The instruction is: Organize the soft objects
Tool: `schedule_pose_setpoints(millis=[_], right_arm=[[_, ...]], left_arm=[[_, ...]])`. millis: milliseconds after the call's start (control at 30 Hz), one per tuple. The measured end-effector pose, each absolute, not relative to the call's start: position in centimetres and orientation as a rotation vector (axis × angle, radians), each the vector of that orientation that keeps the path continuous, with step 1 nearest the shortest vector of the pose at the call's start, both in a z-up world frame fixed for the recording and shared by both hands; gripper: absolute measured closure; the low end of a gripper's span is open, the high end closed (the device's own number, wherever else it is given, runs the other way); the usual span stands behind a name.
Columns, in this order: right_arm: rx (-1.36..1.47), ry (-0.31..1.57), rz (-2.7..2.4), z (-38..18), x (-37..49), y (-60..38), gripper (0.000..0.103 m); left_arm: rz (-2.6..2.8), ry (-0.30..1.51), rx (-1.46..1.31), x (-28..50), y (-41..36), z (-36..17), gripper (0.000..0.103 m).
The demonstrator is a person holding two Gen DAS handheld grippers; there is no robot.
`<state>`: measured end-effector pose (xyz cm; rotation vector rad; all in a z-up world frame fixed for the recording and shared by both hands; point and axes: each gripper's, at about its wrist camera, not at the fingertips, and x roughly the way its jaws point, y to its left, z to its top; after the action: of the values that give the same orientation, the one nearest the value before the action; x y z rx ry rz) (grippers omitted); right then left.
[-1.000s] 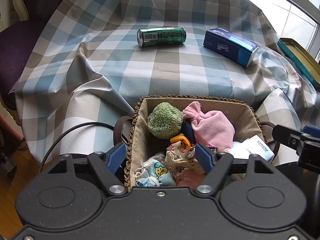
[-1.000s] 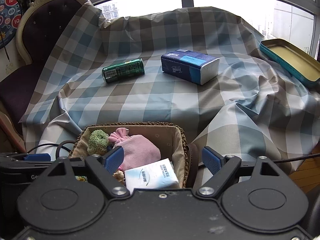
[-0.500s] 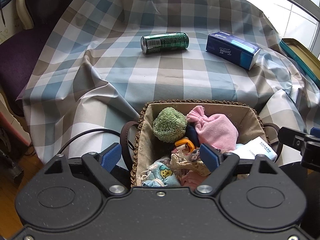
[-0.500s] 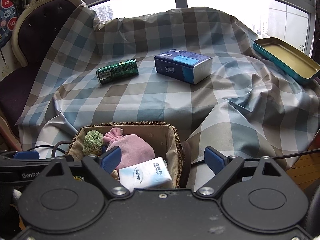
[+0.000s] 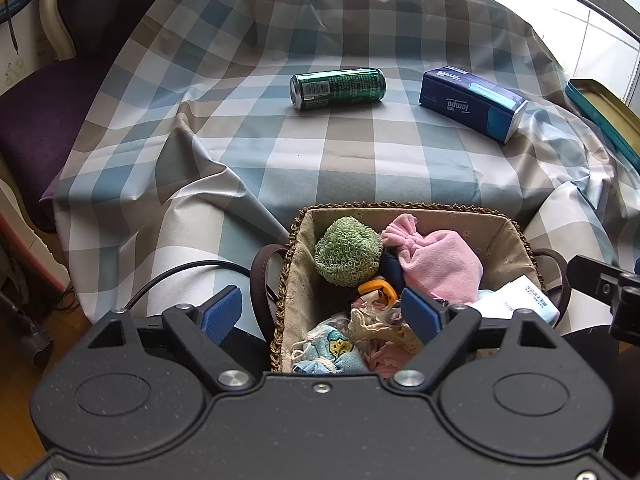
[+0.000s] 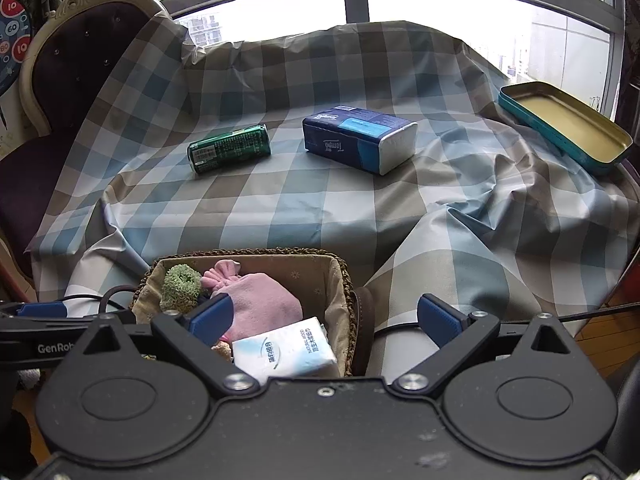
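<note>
Left tool (image 5: 320,314) and right tool (image 6: 324,318), jaws opening and empty, above basket (image 5: 404,206) of soft items; can (image 5: 338,89) beyond.

A checked tablecloth (image 6: 320,208) fills the middle. Bright windows (image 6: 440,4) at twelve o'clock, a purple tufted chair (image 6: 68,80) at ten, wooden floor (image 6: 608,320) at four.

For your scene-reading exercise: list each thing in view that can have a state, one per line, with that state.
Green can: lying on its side.
Blue tissue pack: lying flat, sealed.
Teal tin: lidless, empty.
Basket: filled with soft things.
Left gripper: opening, holding nothing.
Right gripper: opening, holding nothing.
</note>
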<state>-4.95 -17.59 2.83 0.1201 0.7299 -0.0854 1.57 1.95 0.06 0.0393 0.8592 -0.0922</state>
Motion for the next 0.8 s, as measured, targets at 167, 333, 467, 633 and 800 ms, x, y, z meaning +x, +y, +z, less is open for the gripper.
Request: schedule_pose_setpoints(millis=[167, 333, 467, 633, 800], right_arm=[[0.119, 0.735, -0.094, 2.74, -4.9, -17.61, 0.0], [0.12, 0.733, -0.102, 2.81, -4.93, -17.61, 0.0], [0.119, 0.729, -0.106, 2.88, -5.0, -17.65, 0.0], [0.116, 0.737, -0.118, 2.81, -4.84, -17.59, 0.0], [0.116, 0.74, -0.117, 2.8, -4.78, -17.66, 0.0]], left_arm=[[-0.098, 0.86, 0.037, 1.51, 1.97, 0.08, 0.019], [-0.102, 0.859, 0.043, 1.48, 1.86, 0.13, 0.019], [-0.105, 0.864, 0.047, 1.55, 1.76, 0.09, 0.019], [-0.098, 0.865, 0.052, 1.59, 1.67, 0.06, 0.017], [-0.092, 0.862, 0.06, 1.58, 1.64, 0.01, 0.011]])
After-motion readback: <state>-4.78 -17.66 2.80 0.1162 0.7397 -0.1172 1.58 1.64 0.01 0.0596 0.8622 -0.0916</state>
